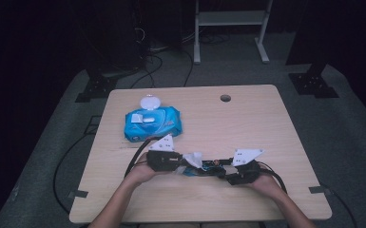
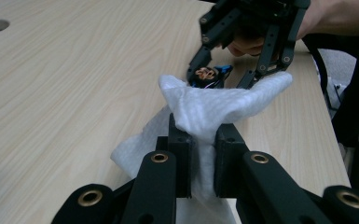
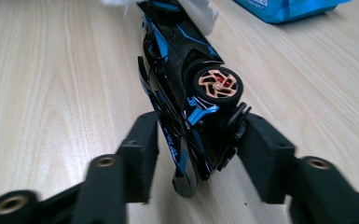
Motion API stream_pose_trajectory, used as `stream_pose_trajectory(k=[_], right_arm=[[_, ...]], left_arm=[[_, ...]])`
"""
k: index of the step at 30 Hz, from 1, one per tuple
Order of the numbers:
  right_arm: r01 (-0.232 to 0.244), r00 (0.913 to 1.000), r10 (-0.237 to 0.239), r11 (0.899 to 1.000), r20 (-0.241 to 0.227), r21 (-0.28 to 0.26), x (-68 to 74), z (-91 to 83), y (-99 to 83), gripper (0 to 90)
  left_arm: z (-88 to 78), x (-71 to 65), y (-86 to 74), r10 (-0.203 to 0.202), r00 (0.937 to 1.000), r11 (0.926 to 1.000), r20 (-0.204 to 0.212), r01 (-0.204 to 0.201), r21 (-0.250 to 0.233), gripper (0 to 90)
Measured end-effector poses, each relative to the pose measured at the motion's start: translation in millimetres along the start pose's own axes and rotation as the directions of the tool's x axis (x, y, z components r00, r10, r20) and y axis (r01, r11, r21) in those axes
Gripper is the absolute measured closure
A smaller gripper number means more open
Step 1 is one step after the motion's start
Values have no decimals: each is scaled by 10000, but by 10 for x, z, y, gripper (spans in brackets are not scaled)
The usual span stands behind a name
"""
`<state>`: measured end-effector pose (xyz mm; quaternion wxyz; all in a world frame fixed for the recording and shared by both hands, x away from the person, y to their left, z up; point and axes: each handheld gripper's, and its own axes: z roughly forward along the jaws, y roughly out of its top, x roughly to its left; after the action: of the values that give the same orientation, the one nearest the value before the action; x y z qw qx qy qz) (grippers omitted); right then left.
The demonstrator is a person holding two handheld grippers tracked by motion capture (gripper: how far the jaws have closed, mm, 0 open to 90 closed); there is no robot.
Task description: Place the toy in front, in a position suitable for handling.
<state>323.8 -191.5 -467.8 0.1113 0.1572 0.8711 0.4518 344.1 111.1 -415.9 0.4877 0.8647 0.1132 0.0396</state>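
Observation:
A black and blue toy car [image 3: 177, 70] lies tipped on its side, one gold wheel facing up, near the table's front edge [image 1: 209, 167]. My right gripper [image 3: 198, 140] is shut on its rear end, one jaw on each side of the body. A white wet wipe [image 2: 214, 102] is pinched in my left gripper [image 2: 204, 140], which is shut on it. The wipe drapes forward over the car's far end [image 2: 207, 75]. In the high view the left gripper [image 1: 183, 160] and right gripper [image 1: 224, 171] face each other, with the wipe [image 1: 195, 159] between them.
A blue pack of wet wipes [image 1: 153, 122] with its white lid flipped open lies at the table's back left. A round cable hole [image 1: 225, 98] sits near the far edge. The light wood table [image 1: 266, 137] stands on a grey floor with cables.

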Motion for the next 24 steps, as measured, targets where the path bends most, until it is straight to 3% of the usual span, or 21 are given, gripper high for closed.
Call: stream_pose_trajectory(k=[5,7,11,14,16,17,24], right_arm=[[-403,9991,399,9990,-173,-194,-38,-111,3,379],[-547,9983,536,9972,-236,-500,-40,-165,38,356],[-375,9989,344,9939,-317,-1038,-22,-219,170,351],[-280,9969,175,9902,-773,-1365,14,-187,312,368],[-101,9935,-91,9857,-1131,-1680,52,-127,415,416],[-11,9940,-178,9848,-1075,-1735,60,-107,438,449],[-89,9954,-24,9932,-958,-1165,-27,39,461,790]], left_arm=[[118,-9,-3,138,9999,9997,103,-140,216,801],[152,-17,-1,182,9998,9994,82,-184,286,800],[200,-36,27,287,9995,9990,95,-291,338,798],[247,-57,50,373,9993,9985,93,-376,401,798],[274,-73,66,557,9984,9972,131,-563,497,798],[280,-78,69,577,9982,9970,165,-585,498,798],[294,-71,59,662,9972,9965,362,-679,481,779]])
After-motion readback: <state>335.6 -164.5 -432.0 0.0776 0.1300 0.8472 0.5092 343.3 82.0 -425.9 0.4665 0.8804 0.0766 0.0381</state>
